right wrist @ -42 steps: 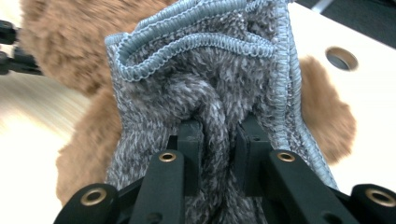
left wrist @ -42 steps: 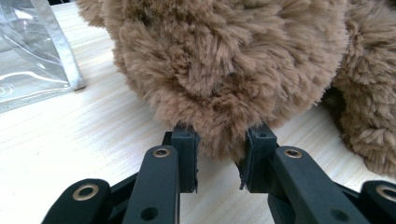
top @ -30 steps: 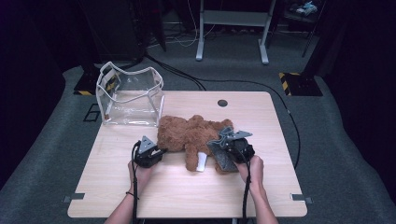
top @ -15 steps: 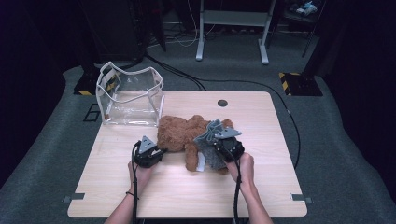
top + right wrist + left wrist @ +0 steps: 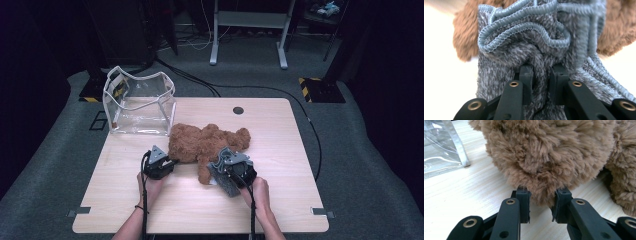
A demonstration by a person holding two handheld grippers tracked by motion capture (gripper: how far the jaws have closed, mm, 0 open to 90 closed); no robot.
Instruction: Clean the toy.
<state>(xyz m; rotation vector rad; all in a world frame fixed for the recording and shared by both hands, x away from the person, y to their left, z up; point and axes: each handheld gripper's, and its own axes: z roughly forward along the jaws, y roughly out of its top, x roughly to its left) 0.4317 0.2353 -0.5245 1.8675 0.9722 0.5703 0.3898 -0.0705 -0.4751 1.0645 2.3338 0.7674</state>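
Brown plush teddy bear (image 5: 205,145) lies flat near the middle of the wooden table (image 5: 280,210), its body stretching left to right. Left gripper (image 5: 167,162) sits at the bear's left end; in the left gripper view the jaws are clamped on a tuft of the brown fur (image 5: 541,195), pads pressing it from both sides. Right gripper (image 5: 225,167) is at the bear's near right side, clenched on a bunched grey cloth (image 5: 536,62) with a pale blue stitched hem; the cloth fold is pinched tight between the pads and rests against the bear's leg. Clear plastic bag (image 5: 140,102) stands open at the far left of the table, just beside the bear, not held.
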